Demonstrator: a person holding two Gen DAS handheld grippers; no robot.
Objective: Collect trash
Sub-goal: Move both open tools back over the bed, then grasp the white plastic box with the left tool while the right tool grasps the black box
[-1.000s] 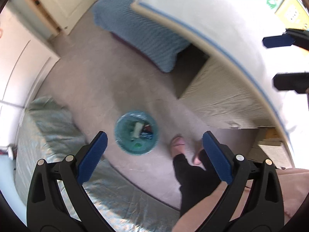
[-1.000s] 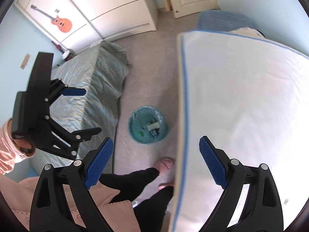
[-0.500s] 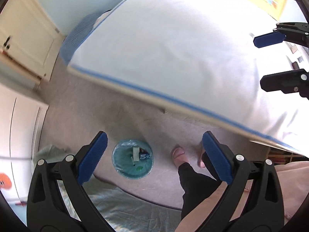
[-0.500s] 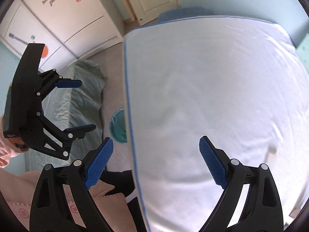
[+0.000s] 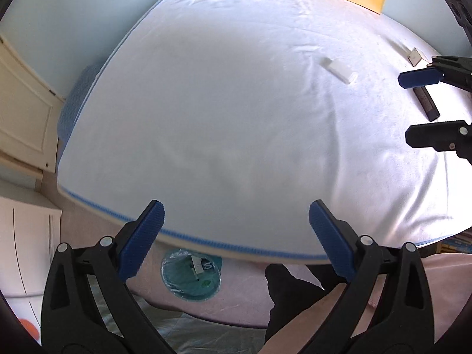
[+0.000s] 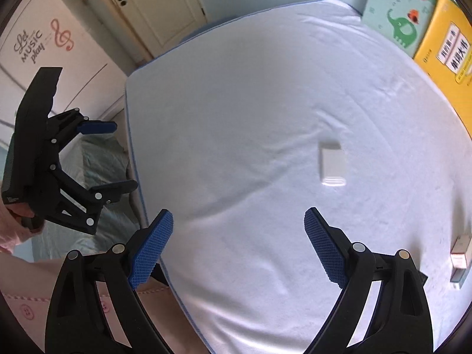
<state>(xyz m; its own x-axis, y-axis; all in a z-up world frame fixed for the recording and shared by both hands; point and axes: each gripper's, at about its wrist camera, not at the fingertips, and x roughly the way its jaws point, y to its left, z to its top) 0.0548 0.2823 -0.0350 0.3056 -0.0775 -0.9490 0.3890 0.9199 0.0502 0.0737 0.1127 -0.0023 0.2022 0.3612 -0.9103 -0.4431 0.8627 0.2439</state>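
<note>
Both claws, left (image 5: 236, 230) and right (image 6: 239, 242), spread wide, empty, over white-sheeted bed (image 6: 236, 118). Small white rectangular box (image 6: 332, 163) lying mid-bed; round teal lined trash bin (image 5: 191, 275) on floor beside bed edge.

Left tool (image 5: 236, 236) and right tool (image 6: 239, 244), both agape, empty.

bin (image 5: 191, 275) half under mattress (image 5: 236, 103)

Both views now swing up from the grey carpet onto the white-sheeted mattress (image 6: 265, 118), which fills them. The round teal-lined trash bin (image 5: 191, 275) slips half under its blue-piped edge, and a small white rectangular box (image 6: 332, 163) comes into sight.
</note>
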